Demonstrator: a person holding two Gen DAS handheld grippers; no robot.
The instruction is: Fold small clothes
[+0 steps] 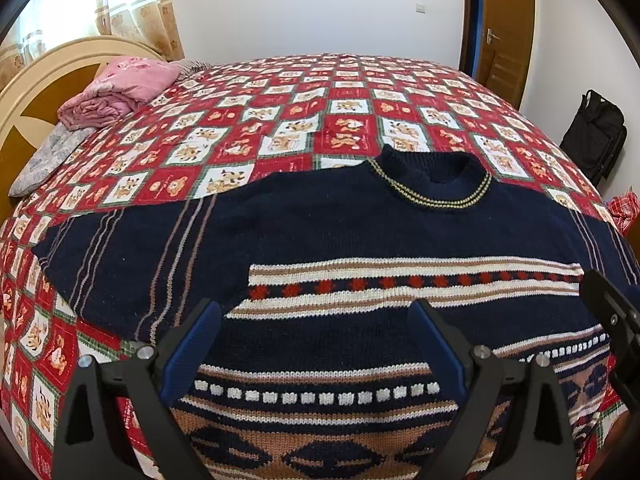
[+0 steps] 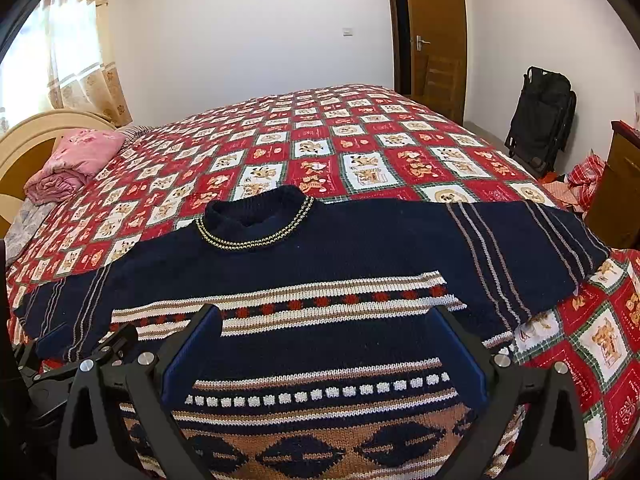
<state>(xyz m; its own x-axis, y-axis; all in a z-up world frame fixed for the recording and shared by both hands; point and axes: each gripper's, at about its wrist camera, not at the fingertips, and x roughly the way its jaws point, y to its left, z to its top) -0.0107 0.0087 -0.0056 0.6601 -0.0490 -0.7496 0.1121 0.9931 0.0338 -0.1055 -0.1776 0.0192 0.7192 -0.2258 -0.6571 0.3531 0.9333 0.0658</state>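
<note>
A small navy knit sweater (image 1: 340,228) (image 2: 340,248) with white, tan and red bands lies flat on the bed, front up, collar away from me, both sleeves spread out sideways. My left gripper (image 1: 316,320) hovers open over the sweater's lower left body, nothing between its blue pads (image 1: 192,352). My right gripper (image 2: 326,324) hovers open above the lower right body, also empty. The right gripper's black frame (image 1: 612,320) shows at the right edge of the left wrist view, and the left gripper's frame (image 2: 80,356) at the lower left of the right wrist view.
The bed carries a red and white checked quilt (image 1: 320,112) (image 2: 360,152). A rolled pink blanket (image 1: 120,88) and a headboard (image 1: 40,80) lie at the far left. A black bag (image 2: 540,124) and a wooden door (image 2: 436,36) stand at the right.
</note>
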